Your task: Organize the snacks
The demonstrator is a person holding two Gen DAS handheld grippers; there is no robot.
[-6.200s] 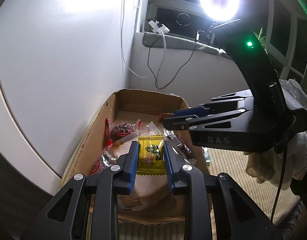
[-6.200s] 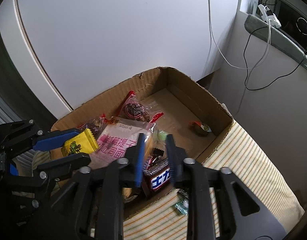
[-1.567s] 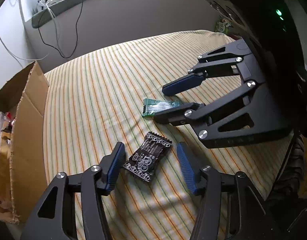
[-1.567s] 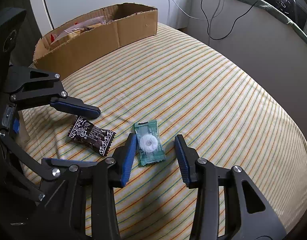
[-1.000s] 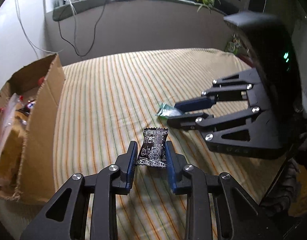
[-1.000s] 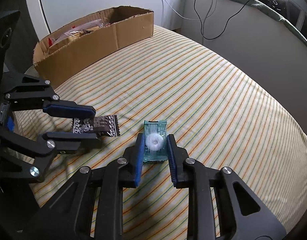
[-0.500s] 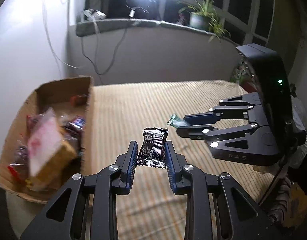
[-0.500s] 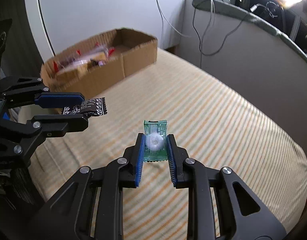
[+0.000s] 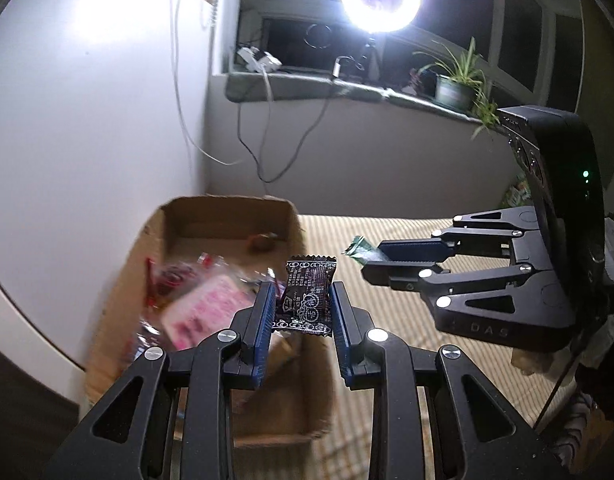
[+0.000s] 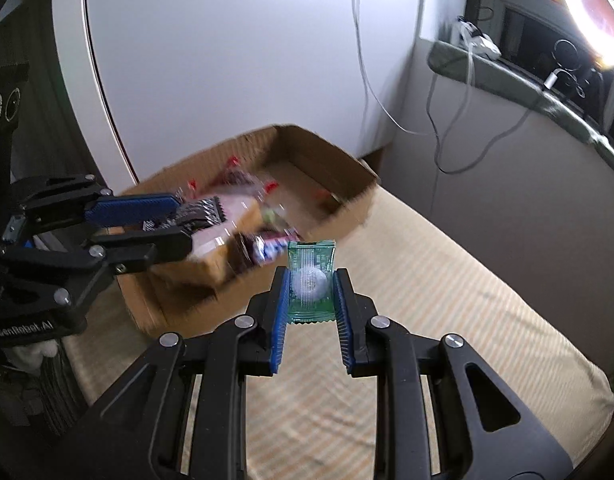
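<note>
**Two sweets carried toward the box**

While the brown cardboard box [image 9: 227,276] of snacks lay ahead, the black printed sweet wrapper [image 9: 308,297] was pinched upright in the left tongs [image 9: 301,312] above its near end, ready for dropping. The green transparent mint packet [image 10: 311,282] was clamped likewise in the right tongs [image 10: 311,300], over the striped mattress [image 10: 447,320] short of the box.
</note>
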